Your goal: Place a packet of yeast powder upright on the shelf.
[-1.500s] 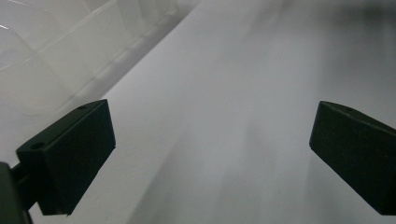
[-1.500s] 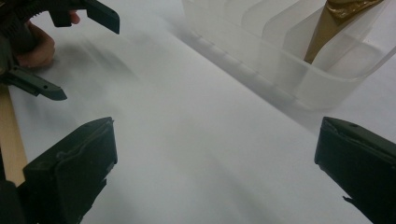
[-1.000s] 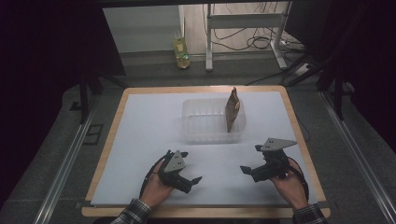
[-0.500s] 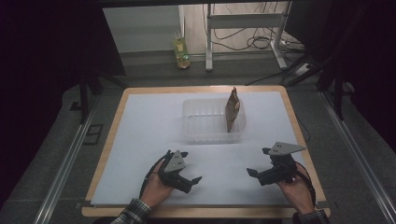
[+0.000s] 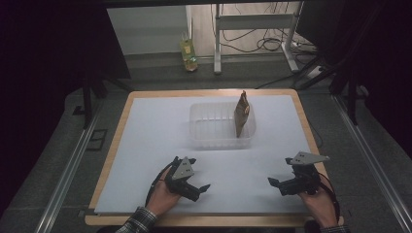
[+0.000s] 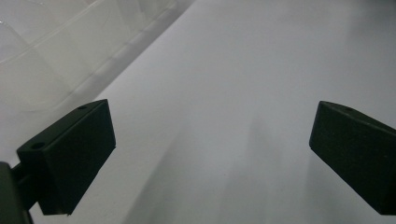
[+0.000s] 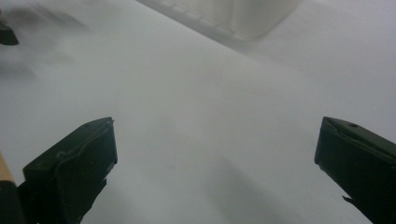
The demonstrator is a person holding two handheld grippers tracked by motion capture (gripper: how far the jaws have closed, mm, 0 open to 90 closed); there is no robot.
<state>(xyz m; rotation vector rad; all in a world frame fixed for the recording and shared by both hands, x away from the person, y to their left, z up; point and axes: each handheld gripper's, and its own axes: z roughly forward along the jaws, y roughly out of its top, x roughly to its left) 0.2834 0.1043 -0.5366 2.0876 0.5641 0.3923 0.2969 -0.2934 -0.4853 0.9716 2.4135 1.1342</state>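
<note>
A clear plastic container (image 5: 214,127) stands at the middle of the white sheet (image 5: 155,131). Inside its right end a small brown pouch (image 5: 241,114) stands upright. My left gripper (image 5: 200,190) rests near the front edge, left of centre, open with nothing between its jaws. In the left gripper view the gripper (image 6: 210,154) faces bare sheet, with the container (image 6: 56,51) at the upper left. My right gripper (image 5: 276,186) sits near the front right, open and empty. In the right gripper view the gripper (image 7: 215,158) points across the sheet, the container (image 7: 233,14) at the top edge.
The wooden table rim (image 5: 116,145) frames the sheet. On the floor beyond the table are a yellow bottle (image 5: 188,51), a metal stand (image 5: 252,29) and loose cables (image 5: 262,46). Bare sheet lies between the grippers and the container.
My right gripper has drawn back toward the front right of the table. The left gripper, the container and the pouch have stayed put.
</note>
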